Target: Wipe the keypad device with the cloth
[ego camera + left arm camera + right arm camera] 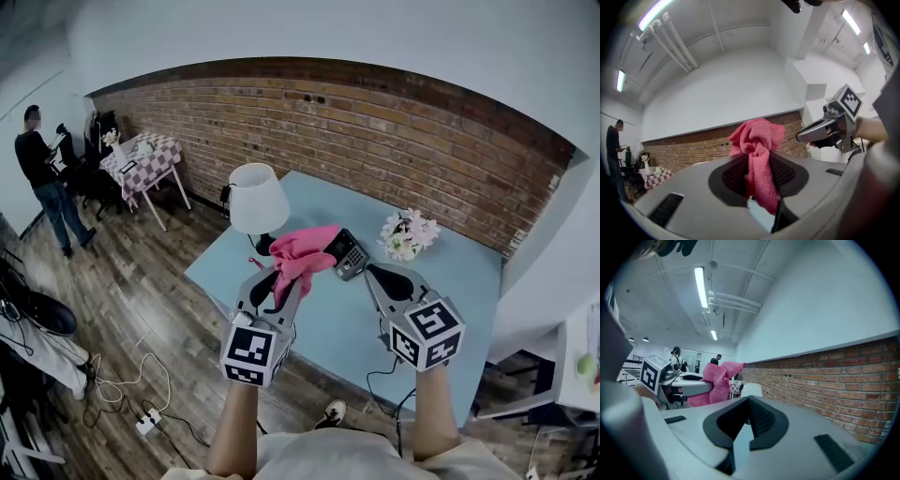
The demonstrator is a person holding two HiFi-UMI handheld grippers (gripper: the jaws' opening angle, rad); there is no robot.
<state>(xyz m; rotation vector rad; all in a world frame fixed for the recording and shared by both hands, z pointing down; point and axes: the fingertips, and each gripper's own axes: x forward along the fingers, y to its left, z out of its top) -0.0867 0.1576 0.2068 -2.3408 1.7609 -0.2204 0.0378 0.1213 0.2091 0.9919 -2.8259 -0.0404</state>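
Observation:
My left gripper (pixel 277 277) is shut on a pink cloth (pixel 304 255). The cloth bunches above the jaws and hangs between them in the left gripper view (pixel 757 154), where the left gripper (pixel 758 180) points up and away from the table. A dark keypad device (pixel 349 253) lies on the light blue table (pixel 469 281), just beyond the cloth and between the two grippers. My right gripper (pixel 374 273) is held to the device's right, shut with nothing between its jaws (pixel 749 422). From the right gripper view the cloth (pixel 717 379) shows at the left.
A white lamp (pixel 258 199) stands at the table's left corner and a pot of pale flowers (pixel 408 232) at the back. A brick wall (pixel 375 122) runs behind. A person (pixel 42 178) and a checkered table (pixel 141 159) are far left. Cables (pixel 131 394) lie on the floor.

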